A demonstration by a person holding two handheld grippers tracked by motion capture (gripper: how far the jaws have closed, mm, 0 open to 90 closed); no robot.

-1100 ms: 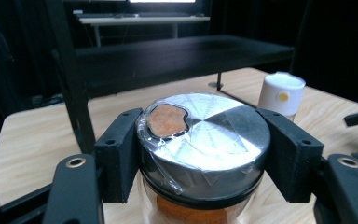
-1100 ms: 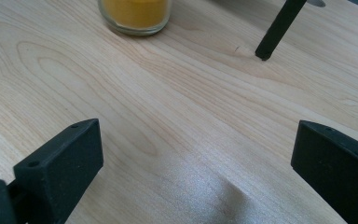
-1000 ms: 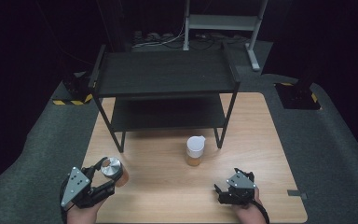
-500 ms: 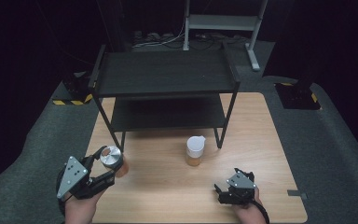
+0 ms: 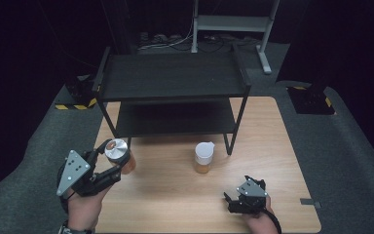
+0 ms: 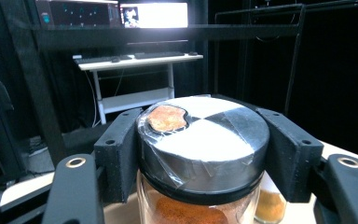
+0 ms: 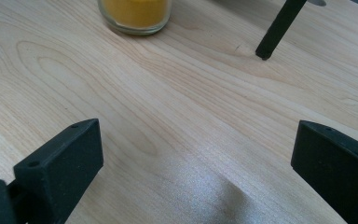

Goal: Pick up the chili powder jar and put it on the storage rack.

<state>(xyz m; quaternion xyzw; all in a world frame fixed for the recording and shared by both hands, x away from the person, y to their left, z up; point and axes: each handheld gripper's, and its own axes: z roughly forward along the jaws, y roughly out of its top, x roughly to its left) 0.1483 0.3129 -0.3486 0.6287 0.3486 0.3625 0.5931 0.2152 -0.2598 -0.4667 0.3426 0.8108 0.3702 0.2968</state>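
The left gripper clamps a spice jar, whose taped lid shows close up; the right gripper gapes over bare table.

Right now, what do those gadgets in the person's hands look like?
Both are black and boxy. The left gripper carries a grey three-cornered plate dotted with small holes; the right gripper has a smaller grey plate on top. Their fingers are chunky matt-black blocks with small screw holes. A dark band circles the left wrist.
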